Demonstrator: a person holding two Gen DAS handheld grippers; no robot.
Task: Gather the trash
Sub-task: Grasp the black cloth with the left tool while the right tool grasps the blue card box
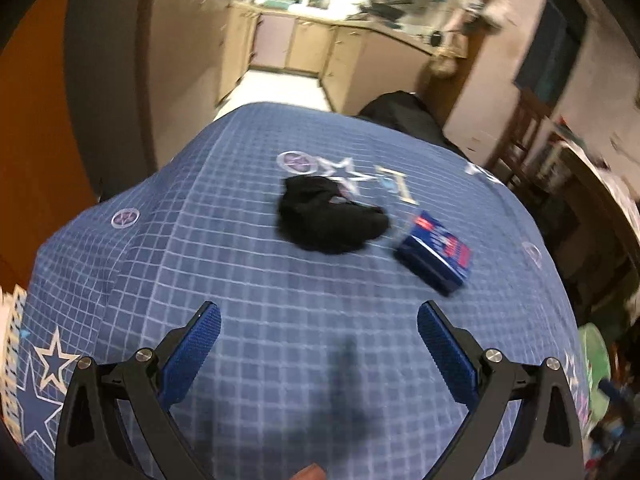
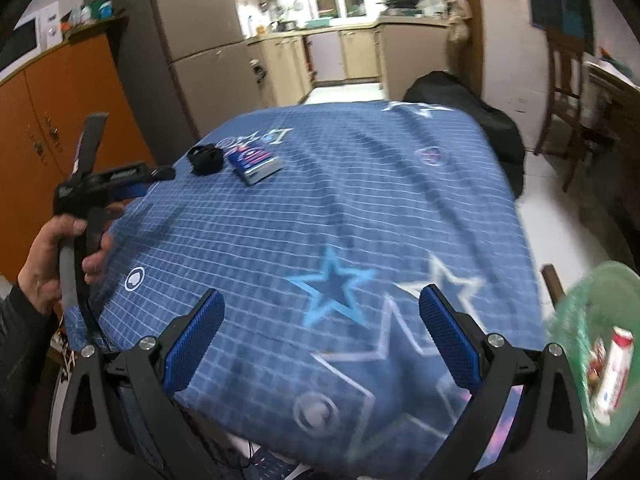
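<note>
A crumpled black piece of trash (image 1: 330, 220) lies on the blue checked tablecloth (image 1: 240, 272); a blue and red box (image 1: 436, 256) lies just right of it. My left gripper (image 1: 319, 326) is open and empty, above the cloth, short of both. In the right wrist view the black piece (image 2: 205, 159) and the box (image 2: 256, 164) lie at the table's far left, and the left gripper (image 2: 158, 174) hovers beside them. My right gripper (image 2: 321, 314) is open and empty over the near table edge. A green bin (image 2: 592, 344) at the right holds a white and red pack (image 2: 614, 372).
A black bag (image 2: 472, 100) sits on the floor beyond the table. A wooden chair (image 2: 564, 92) stands at the far right. An orange cabinet (image 2: 60, 120) stands to the left, and a kitchen counter (image 2: 340, 36) lies at the back.
</note>
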